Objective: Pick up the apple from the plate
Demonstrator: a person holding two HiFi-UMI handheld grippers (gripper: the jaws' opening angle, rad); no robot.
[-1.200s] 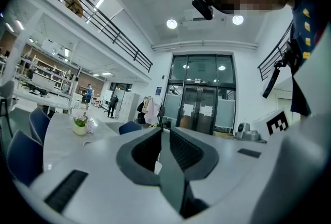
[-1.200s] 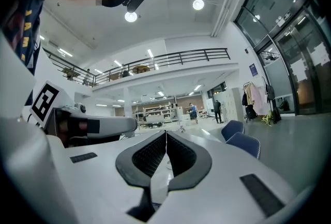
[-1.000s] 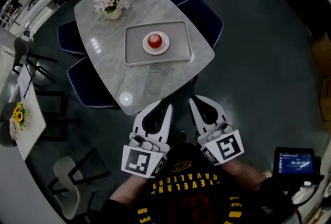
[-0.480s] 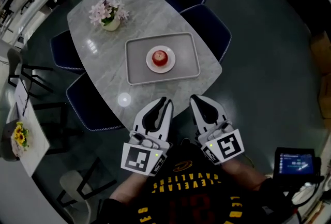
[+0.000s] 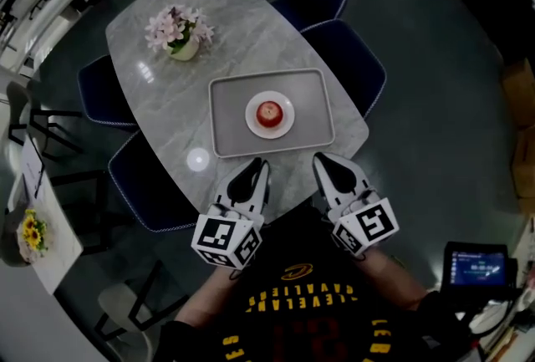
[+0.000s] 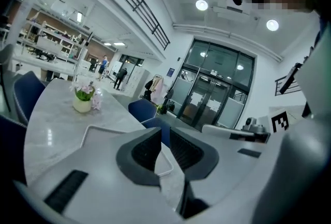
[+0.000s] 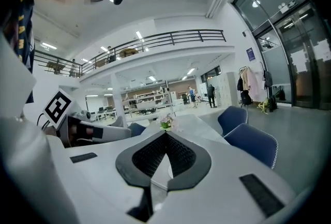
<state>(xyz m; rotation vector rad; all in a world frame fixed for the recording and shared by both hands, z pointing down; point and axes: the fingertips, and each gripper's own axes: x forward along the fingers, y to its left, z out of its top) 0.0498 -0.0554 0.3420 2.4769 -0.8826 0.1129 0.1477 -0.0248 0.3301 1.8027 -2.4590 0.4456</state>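
A red apple (image 5: 269, 112) sits on a small white plate (image 5: 284, 123) in the middle of a grey tray (image 5: 230, 122) on the marble table (image 5: 167, 93). My left gripper (image 5: 262, 162) and right gripper (image 5: 321, 158) hover side by side over the table's near edge, just short of the tray. Both are shut with nothing between the jaws. In the left gripper view the left gripper (image 6: 164, 130) covers most of the tray (image 6: 93, 130), and the apple is hidden. The right gripper (image 7: 165, 134) also hides the apple in its own view.
A vase of pale pink flowers (image 5: 180, 33) stands at the table's far left end. Dark blue chairs (image 5: 351, 59) line both long sides of the table. A hand-held screen (image 5: 476, 264) shows at lower right, and a white side table with yellow flowers (image 5: 32, 225) stands at left.
The table and tray have come nearer in the head view. Both grippers have moved forward to the table's near edge and stay shut.
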